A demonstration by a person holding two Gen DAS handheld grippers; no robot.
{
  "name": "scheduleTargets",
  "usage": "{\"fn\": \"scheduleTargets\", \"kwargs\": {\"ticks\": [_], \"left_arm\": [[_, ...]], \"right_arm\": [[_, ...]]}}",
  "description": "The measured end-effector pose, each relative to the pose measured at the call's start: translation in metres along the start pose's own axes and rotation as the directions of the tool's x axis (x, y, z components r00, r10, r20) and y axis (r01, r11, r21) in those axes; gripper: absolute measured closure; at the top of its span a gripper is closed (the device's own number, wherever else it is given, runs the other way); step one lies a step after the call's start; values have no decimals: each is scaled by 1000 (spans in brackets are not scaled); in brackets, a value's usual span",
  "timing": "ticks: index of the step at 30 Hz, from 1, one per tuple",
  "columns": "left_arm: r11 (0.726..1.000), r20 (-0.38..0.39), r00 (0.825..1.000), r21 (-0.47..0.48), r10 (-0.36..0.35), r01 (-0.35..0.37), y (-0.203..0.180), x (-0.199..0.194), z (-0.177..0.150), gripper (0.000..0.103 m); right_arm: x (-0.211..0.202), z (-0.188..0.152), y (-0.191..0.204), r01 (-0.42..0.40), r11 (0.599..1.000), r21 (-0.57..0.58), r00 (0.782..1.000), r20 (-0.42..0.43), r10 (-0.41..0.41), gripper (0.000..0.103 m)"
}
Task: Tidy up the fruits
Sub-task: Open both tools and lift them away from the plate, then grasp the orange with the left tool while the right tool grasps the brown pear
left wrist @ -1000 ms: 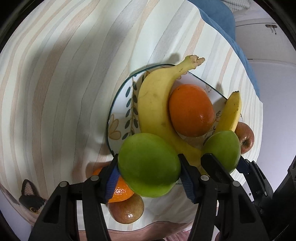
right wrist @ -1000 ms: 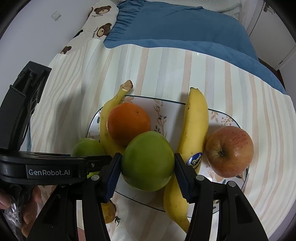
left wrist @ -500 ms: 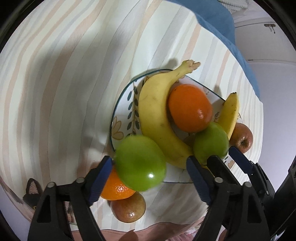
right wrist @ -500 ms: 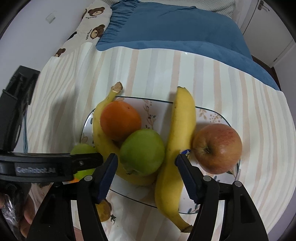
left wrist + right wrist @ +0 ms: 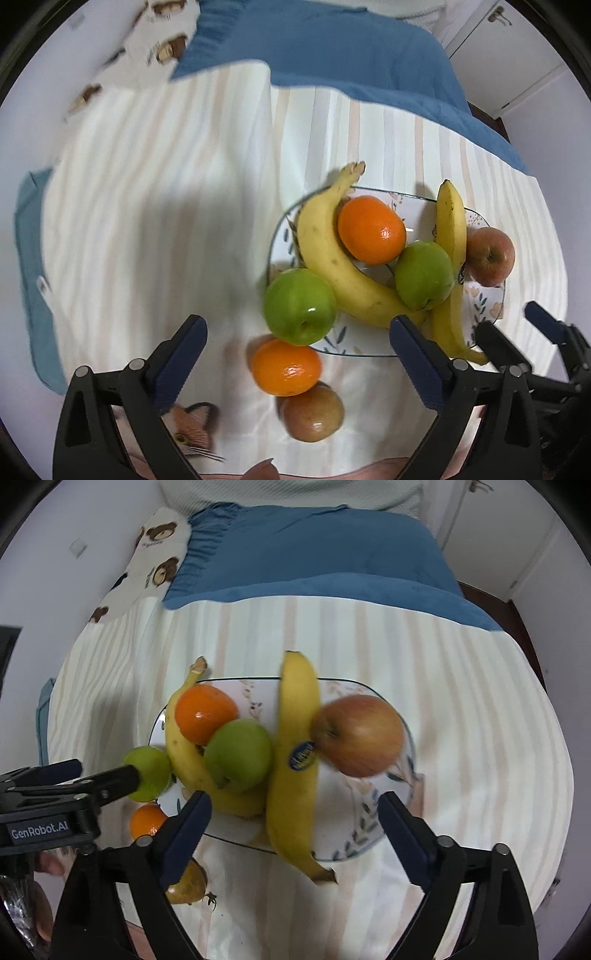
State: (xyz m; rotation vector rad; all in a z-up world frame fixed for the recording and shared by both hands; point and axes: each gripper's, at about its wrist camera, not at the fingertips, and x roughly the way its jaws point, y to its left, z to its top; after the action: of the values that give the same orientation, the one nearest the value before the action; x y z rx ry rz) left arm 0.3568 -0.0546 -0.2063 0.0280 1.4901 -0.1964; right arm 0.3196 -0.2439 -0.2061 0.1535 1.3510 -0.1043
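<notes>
We look down on a striped cloth (image 5: 155, 206) with a flower-patterned plate (image 5: 373, 812) of fruit. Our left gripper (image 5: 297, 354) and right gripper (image 5: 293, 819) both hover above it, jaws opening wide, with nothing pressed between the pads.

On the plate lie two bananas (image 5: 297, 753), an orange (image 5: 205, 712), a green apple (image 5: 238, 753) and a red apple (image 5: 358, 734). A second green apple (image 5: 300, 305) sits at the plate's near-left rim. Off the plate, just beside it on the cloth, rest a smaller orange (image 5: 285, 366) and a brownish fruit (image 5: 313, 412), touching each other.

We judge those two loose fruits round, firm, fairly light and apt to roll; taking each across its widest middle looks safest. The bananas would bruise if squeezed.
</notes>
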Motion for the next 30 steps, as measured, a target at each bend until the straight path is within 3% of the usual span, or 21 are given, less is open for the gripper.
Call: {"fn": "scheduleTargets", "kwargs": {"ticks": [8,19,30], "left_arm": [[998,166,985,29,57,-63,-11,-36,-26,2],[994,360,930,44,79,-102,-18,-105,-79,2],[995,472,879,39,60,-89,-19,-157,-135,2]], "right_arm": [[-34,-25,-20,91,995,32,993,76,-93,4],[-110,-64,-18,96,995,41,970,222,-103,4],[-183,-111,-9,89,995,38,932,349,-97,4]]}}
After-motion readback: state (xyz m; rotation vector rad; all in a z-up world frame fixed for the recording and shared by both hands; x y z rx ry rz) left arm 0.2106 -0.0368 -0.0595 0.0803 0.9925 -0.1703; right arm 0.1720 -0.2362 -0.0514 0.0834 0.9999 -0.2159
